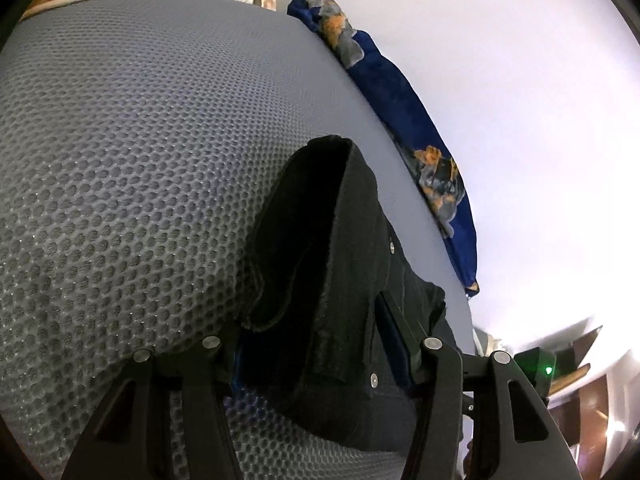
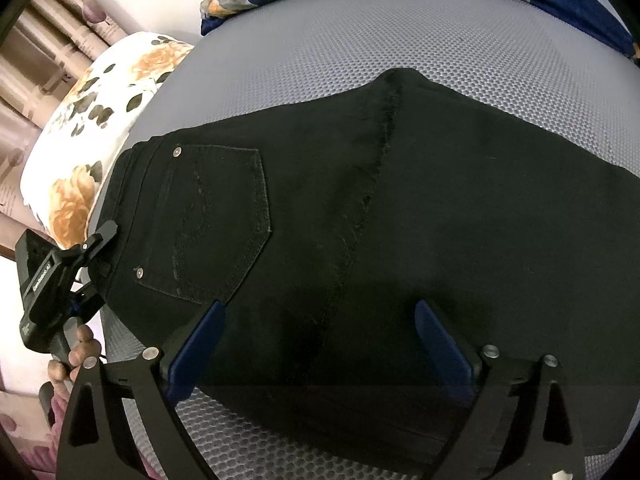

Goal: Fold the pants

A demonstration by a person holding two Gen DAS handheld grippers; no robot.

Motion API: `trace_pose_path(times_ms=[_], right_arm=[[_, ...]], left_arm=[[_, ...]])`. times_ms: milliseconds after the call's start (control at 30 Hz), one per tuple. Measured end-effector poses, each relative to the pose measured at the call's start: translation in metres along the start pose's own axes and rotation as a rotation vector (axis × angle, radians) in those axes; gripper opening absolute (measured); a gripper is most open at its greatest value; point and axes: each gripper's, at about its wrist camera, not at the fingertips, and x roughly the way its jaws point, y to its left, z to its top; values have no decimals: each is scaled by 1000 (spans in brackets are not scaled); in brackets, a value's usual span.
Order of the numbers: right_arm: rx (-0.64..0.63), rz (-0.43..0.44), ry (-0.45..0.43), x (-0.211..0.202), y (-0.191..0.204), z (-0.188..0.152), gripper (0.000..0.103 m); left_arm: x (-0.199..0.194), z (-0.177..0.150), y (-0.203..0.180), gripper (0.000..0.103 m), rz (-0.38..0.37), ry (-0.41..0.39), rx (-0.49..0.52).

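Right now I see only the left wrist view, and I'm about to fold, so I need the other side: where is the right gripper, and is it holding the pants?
Observer: The right gripper is over the near edge of the pants, jaws wide open, nothing pinched.
Operator: How do the pants lie?
Observer: Spread flat on the grey mesh bed, with the back pocket facing up.
Operator: Where is my left gripper on them?
Observer: The left gripper clamps the waistband edge beside that pocket, on the side of the floral pillow.
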Motion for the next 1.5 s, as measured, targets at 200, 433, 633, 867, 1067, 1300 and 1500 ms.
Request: trace_pose_path(times_ms=[200, 433, 633, 867, 1067, 1300, 1500], right_arm=[[66, 27, -27, -7, -7, 1, 96], [71, -32, -146, -47, -18, 5, 95], [141, -59, -268, -102, -60, 15, 95], [243, -120, -357, -146, -122, 5, 95], [324, -120, -386, -164, -161, -9, 95], [396, -96, -377, -164, -193, -17, 95], [415, -81, -365, -158, -210, -21, 95]], left_arm=[[-2, 2, -5, 27, 21, 23, -26], [-13, 17, -80, 26, -116, 39, 110], [4, 19, -172, 26, -255, 85, 287], [62, 0, -254, 26, -345, 244, 405], [128, -39, -301, 26, -327, 390, 506], [187, -88, -325, 26, -293, 524, 567], [223, -135, -320, 27, -152, 606, 725]])
